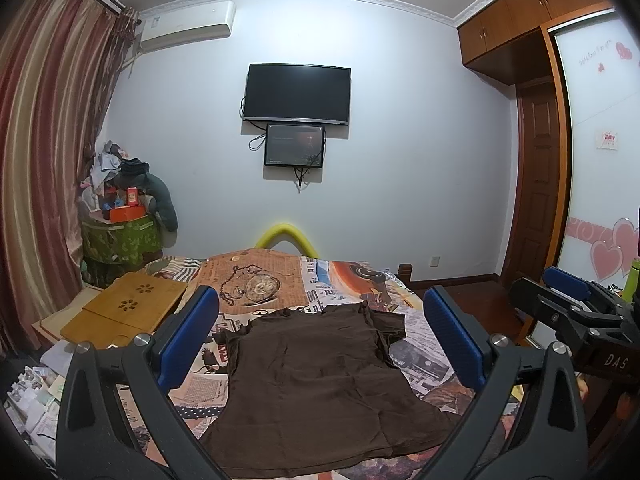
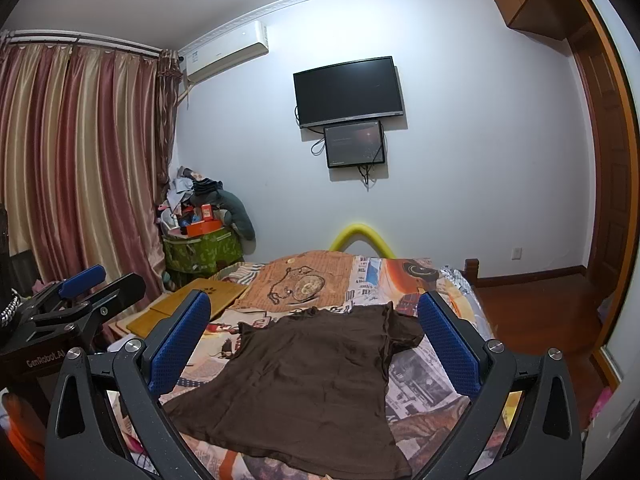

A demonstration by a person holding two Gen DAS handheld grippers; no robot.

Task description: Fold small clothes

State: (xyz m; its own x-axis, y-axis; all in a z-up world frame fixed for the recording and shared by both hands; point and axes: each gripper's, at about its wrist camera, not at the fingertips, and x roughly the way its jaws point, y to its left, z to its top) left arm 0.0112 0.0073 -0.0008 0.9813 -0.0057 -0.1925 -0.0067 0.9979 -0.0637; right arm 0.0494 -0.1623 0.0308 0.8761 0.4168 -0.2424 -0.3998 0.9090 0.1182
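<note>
Bedroom setting, folks: pale wall with a dark television and a smaller screen beneath it, striped curtains on the left, and a bed under a busy patchwork cover taking centre stage. Spread flat on that cover lies the brown shirt, neckline towards the far end, hem nearest the cameras. It looks laid out smooth on purpose, so that sleeves and sides can be turned in cleanly.

Both tools hover above the near edge. The left gripper is released, blue pads wide apart, framing the shirt without touching it. The right gripper is spread just as wide, nothing between its fingers. They sit side by side, each visible at the margin of the other's view, and I read that as lining up for a two-handed first fold.

A wooden lap tray rests at the bed's left edge, beside the shirt but apart from it.

Harder to call: the left sleeve looks bunched and its outline blends into the print, the hem corners slip behind the gripper frames, and the yellow arch past the bed is half hidden.
</note>
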